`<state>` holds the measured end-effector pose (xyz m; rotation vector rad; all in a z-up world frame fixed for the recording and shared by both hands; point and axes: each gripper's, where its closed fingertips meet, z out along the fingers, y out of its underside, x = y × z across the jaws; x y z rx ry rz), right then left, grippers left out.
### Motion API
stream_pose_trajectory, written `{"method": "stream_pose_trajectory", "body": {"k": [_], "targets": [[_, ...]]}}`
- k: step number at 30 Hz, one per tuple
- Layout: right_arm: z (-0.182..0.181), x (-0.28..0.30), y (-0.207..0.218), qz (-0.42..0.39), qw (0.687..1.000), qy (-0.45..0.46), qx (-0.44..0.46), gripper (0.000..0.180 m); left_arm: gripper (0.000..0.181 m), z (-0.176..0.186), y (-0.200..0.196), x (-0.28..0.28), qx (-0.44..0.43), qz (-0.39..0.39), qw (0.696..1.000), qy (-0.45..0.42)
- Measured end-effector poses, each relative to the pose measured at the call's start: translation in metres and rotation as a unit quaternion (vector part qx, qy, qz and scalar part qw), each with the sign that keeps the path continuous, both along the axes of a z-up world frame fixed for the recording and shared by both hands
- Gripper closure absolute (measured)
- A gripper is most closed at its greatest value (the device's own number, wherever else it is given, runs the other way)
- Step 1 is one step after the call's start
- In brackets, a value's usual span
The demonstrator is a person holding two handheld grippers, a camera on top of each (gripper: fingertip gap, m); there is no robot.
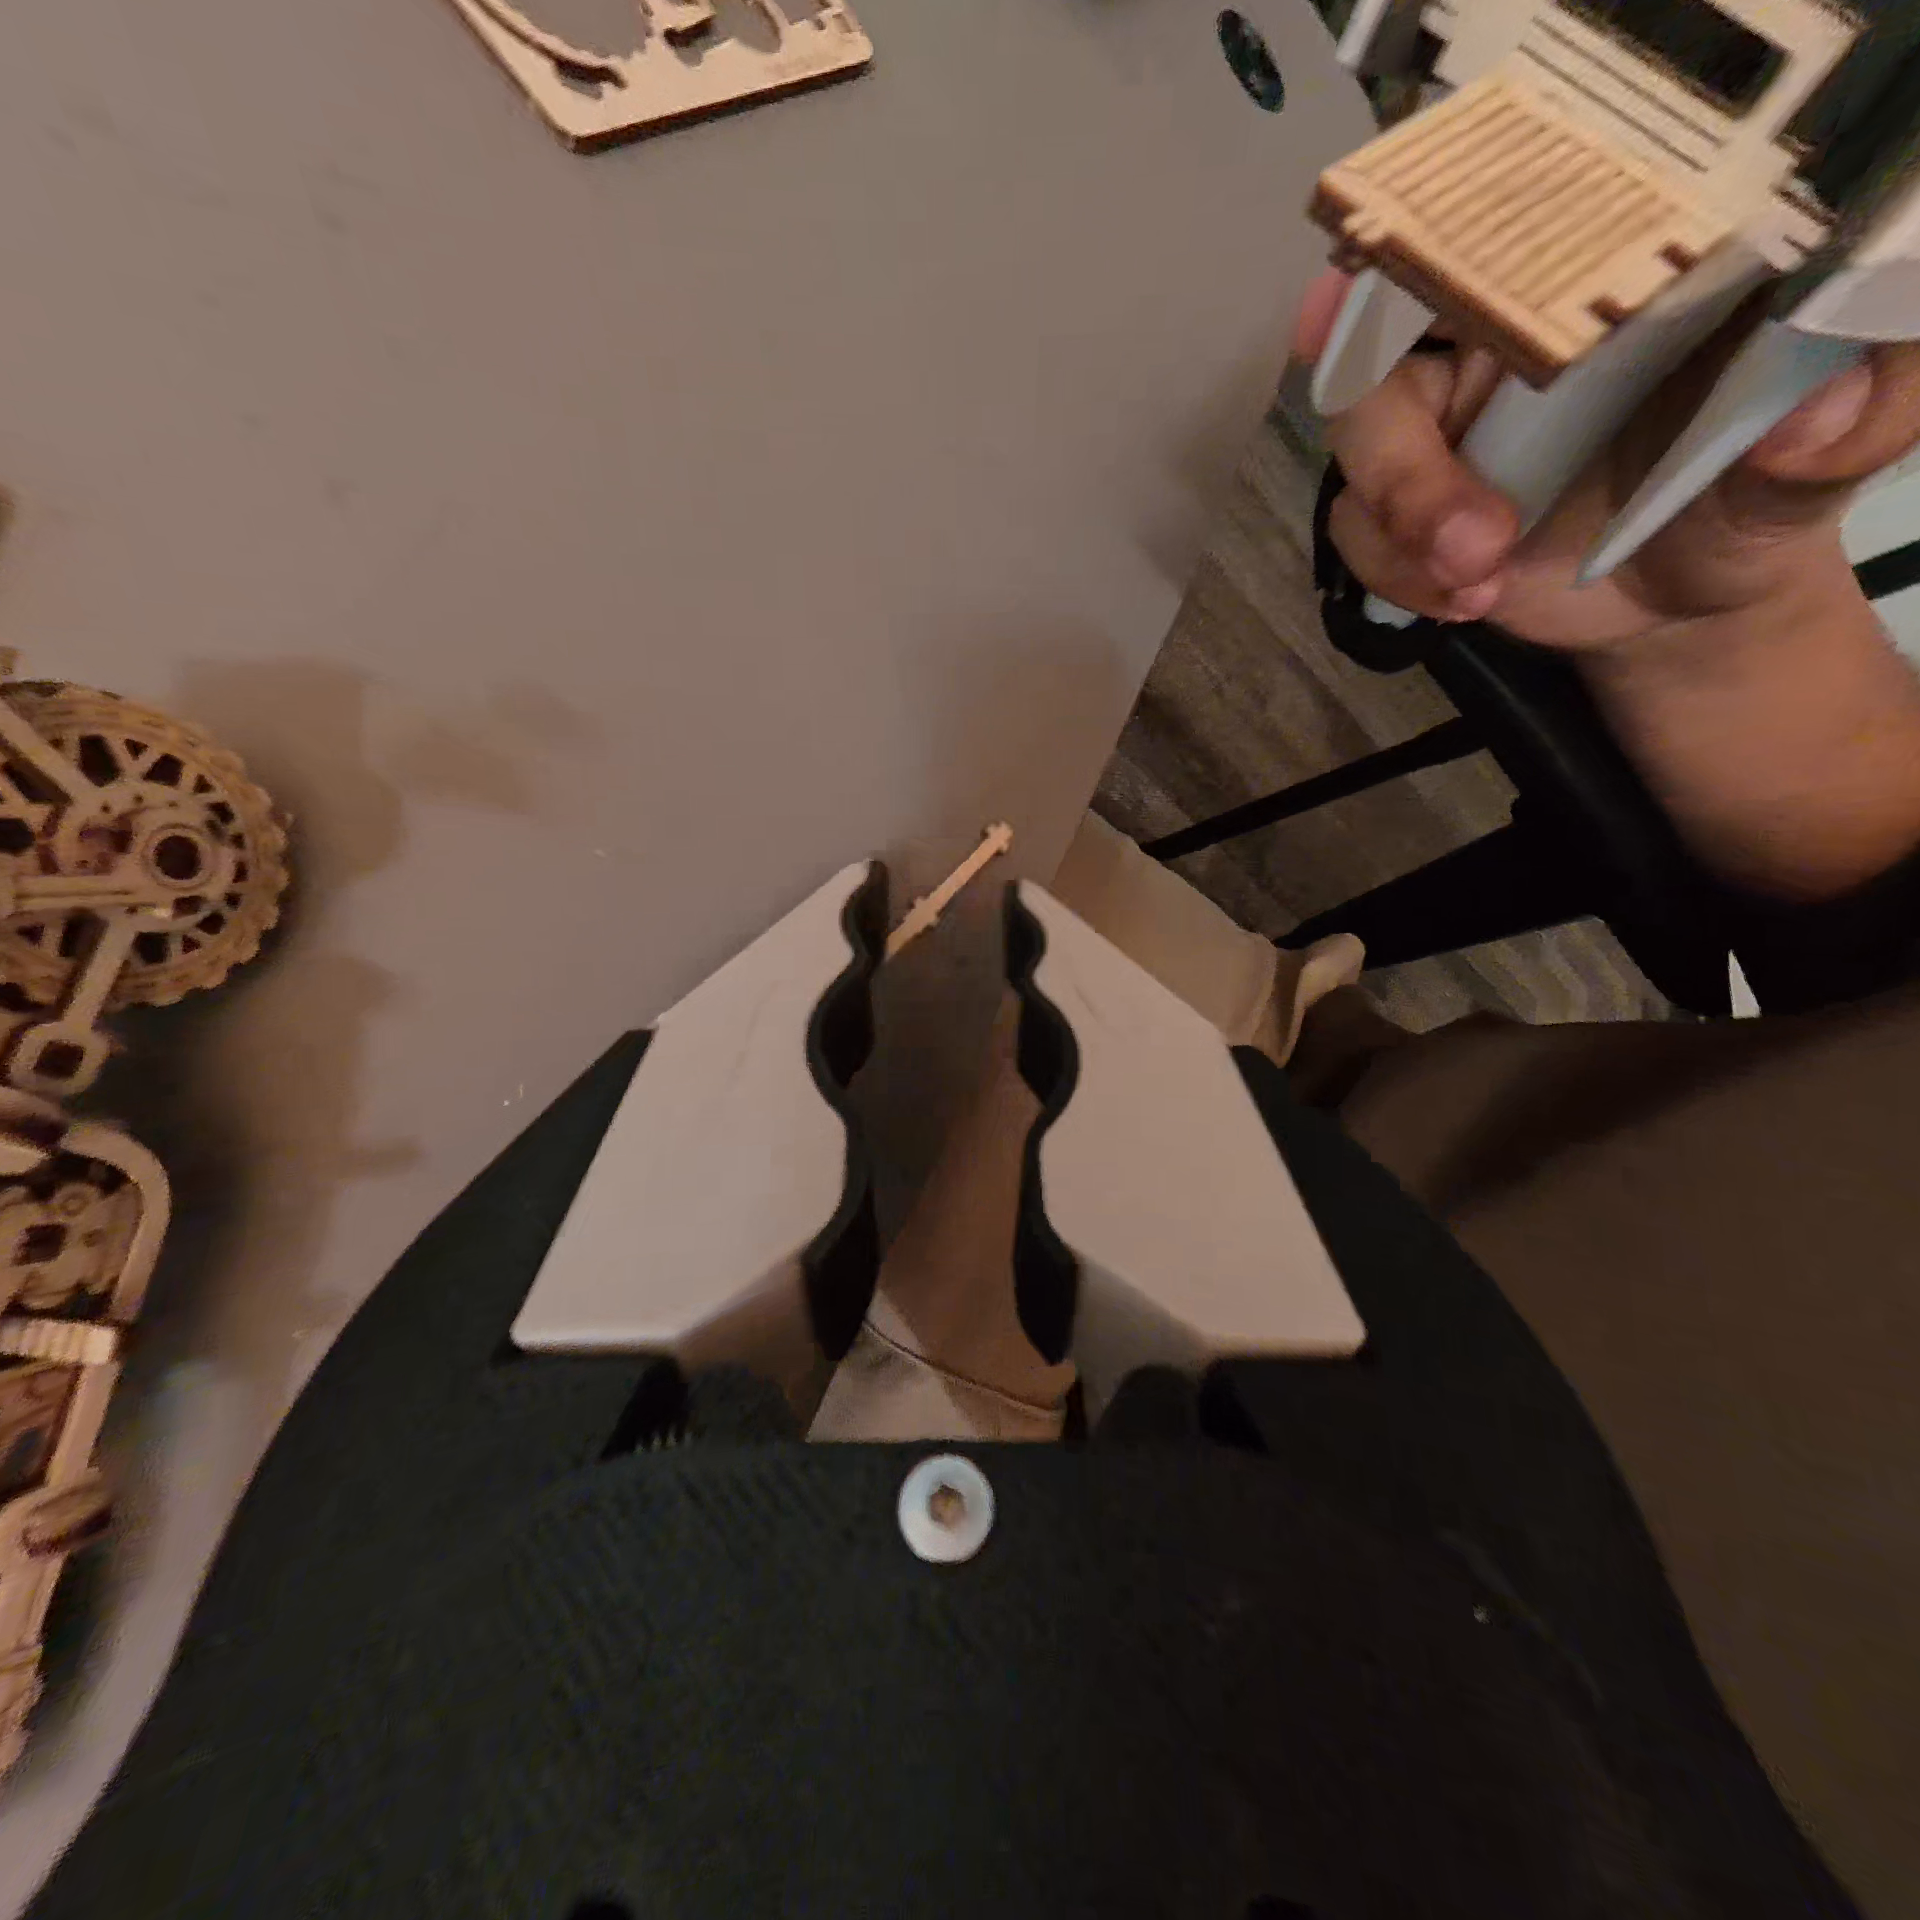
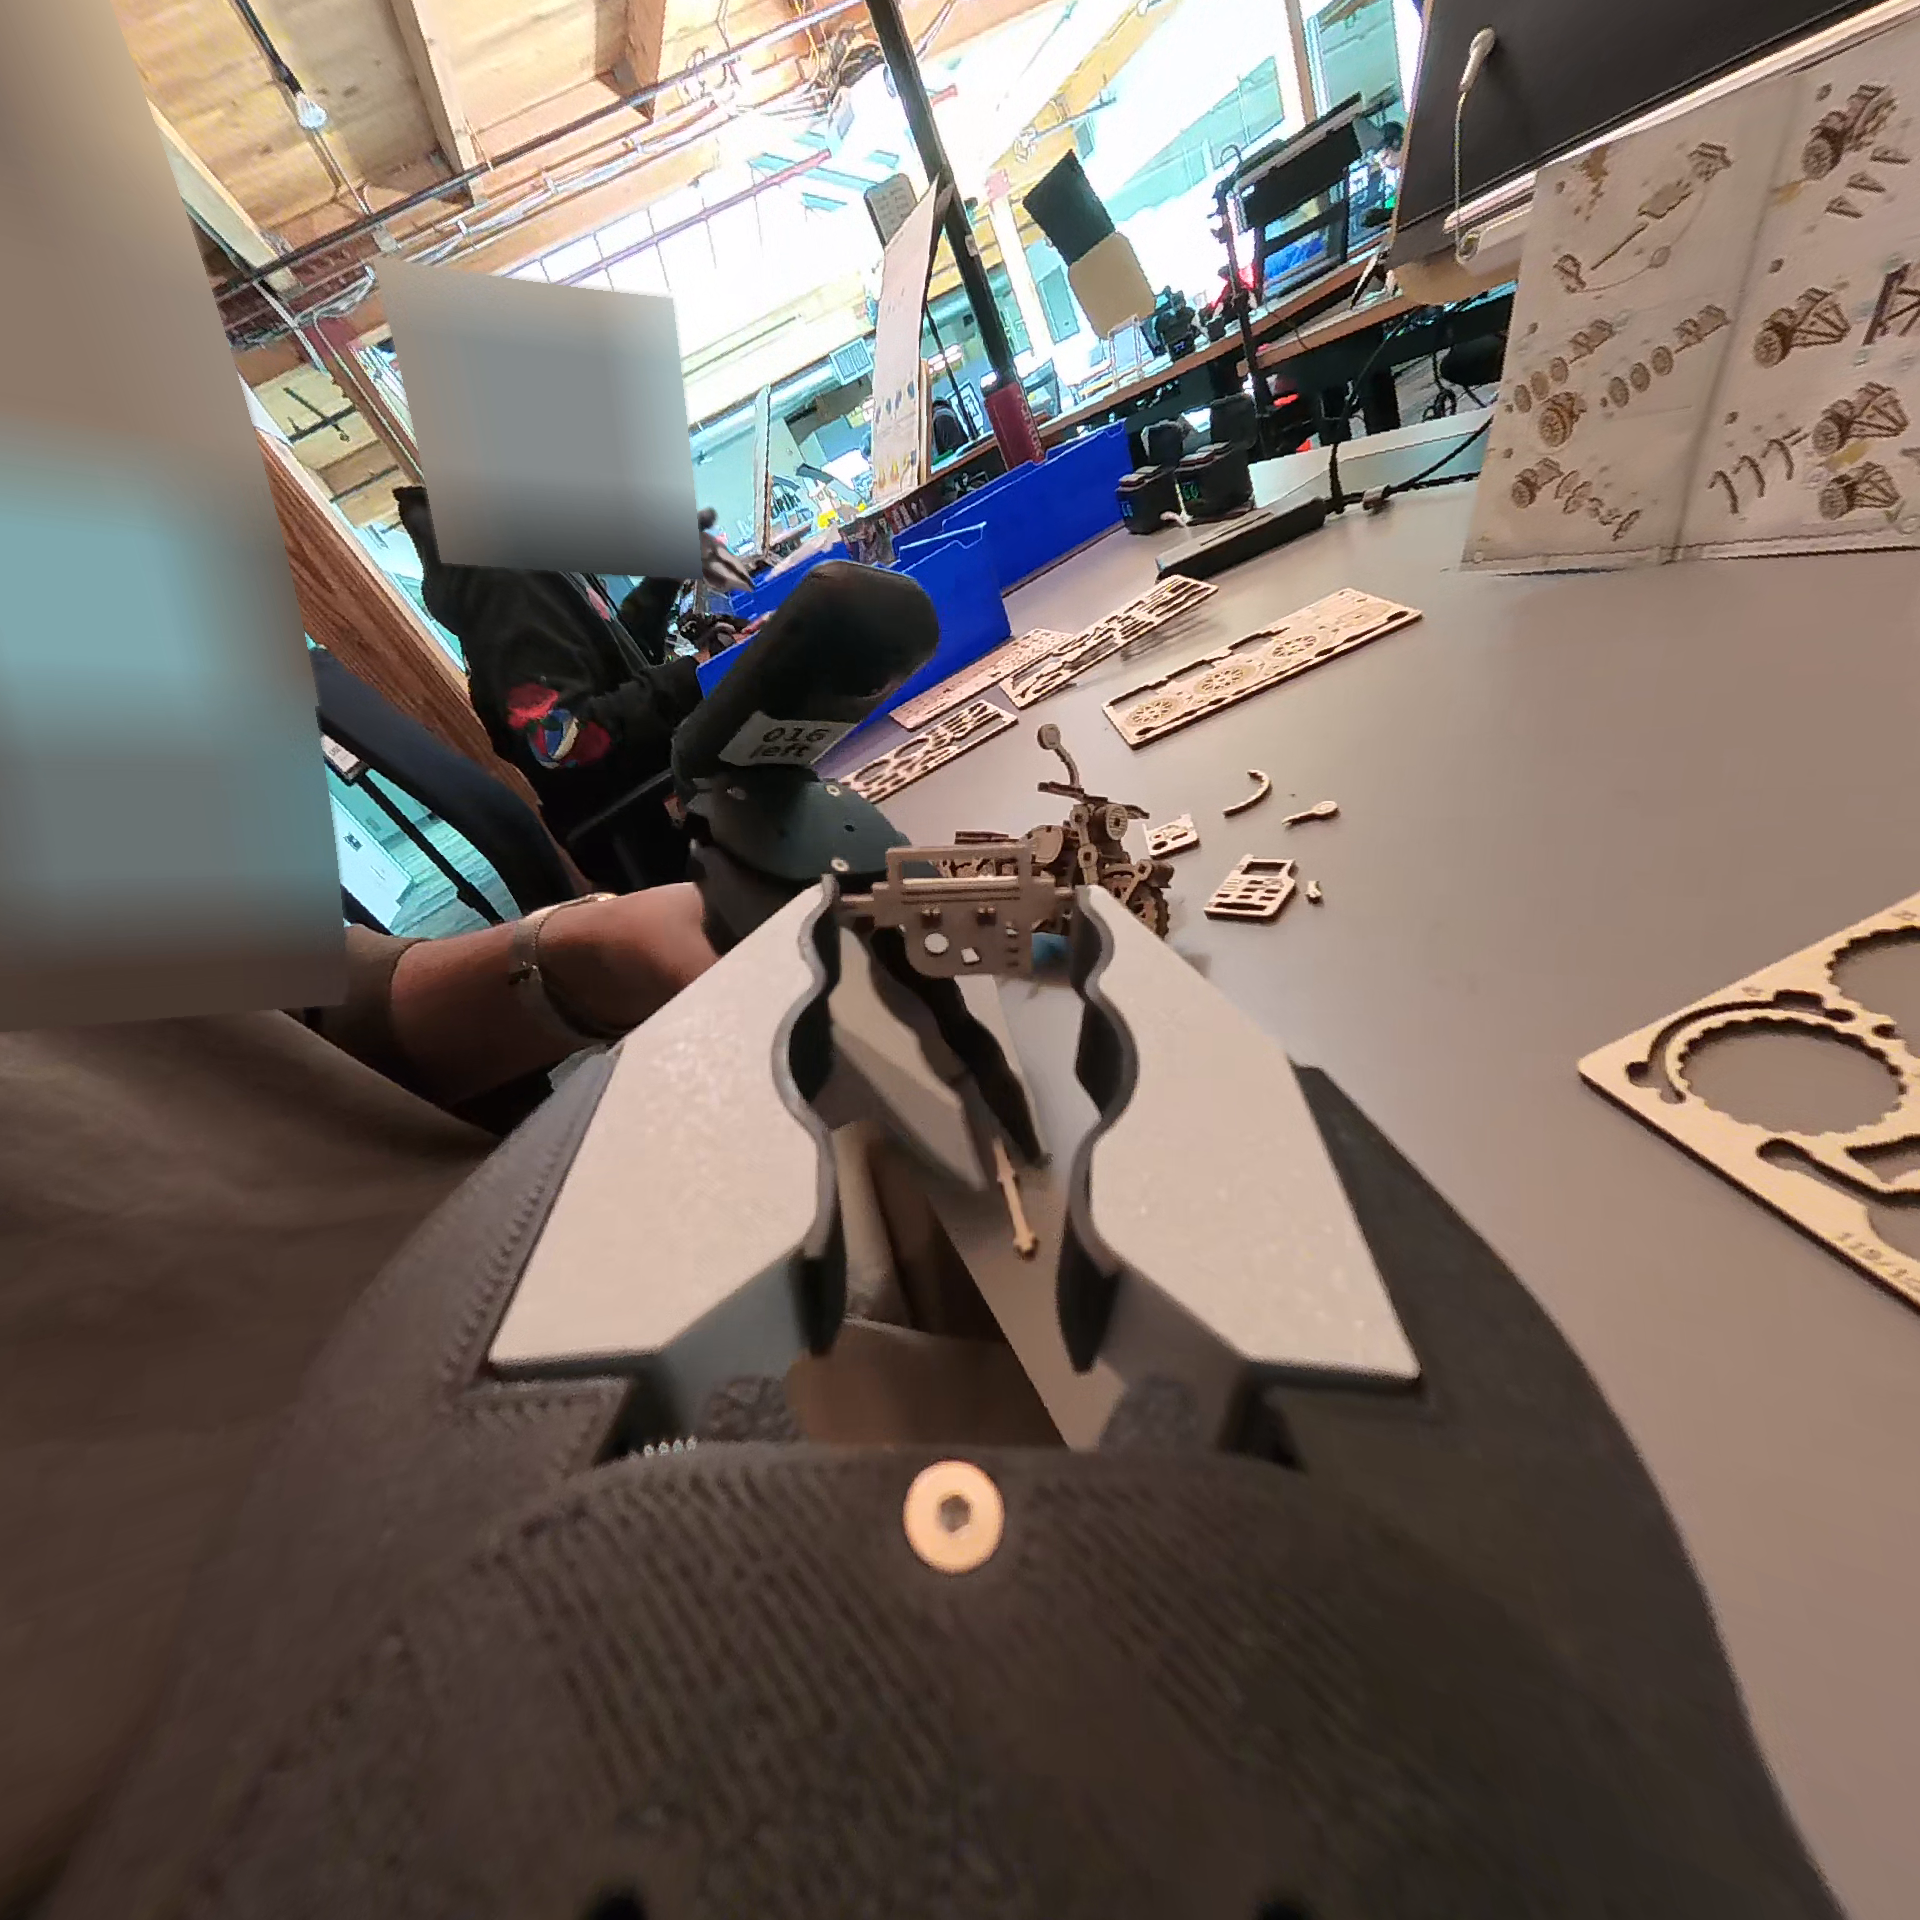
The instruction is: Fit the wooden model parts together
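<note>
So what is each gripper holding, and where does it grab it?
The right gripper pinches a small wooden box part by its two ends, at the fingertips. A thin wooden stick sits at the left gripper tips; whether it's gripped is unclear.

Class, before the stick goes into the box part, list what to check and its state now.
1. Right claw grips box part: ok.
2. Left claw grips thin stick: ok, only at its end.
3. Stick and box part close together: not ok, clearly apart.
4. Receiving slot facing stick: cannot tell.
5. Motorcycle model away from both claws: ok, resting on table.
</note>
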<state>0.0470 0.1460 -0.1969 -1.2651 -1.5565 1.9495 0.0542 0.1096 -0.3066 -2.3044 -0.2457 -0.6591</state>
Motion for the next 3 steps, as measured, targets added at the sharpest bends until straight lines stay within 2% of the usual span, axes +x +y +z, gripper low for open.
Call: {"method": "stream_pose_trajectory", "body": {"k": [1, 3], "targets": [[0.0007, 0.0001, 0.0012, -0.001, 1.000, 0.001, -0.003, 0.136, 0.151, 0.0032, -0.0010, 0.0013, 0.004, -0.006, 1.000, 0.000], [0.0035, 0.0007, 0.0046, -0.004, 1.000, 0.004, -0.011, 0.136, 0.145, 0.0118, -0.0059, 0.0052, 0.023, -0.028, 0.999, 0.004]]}}
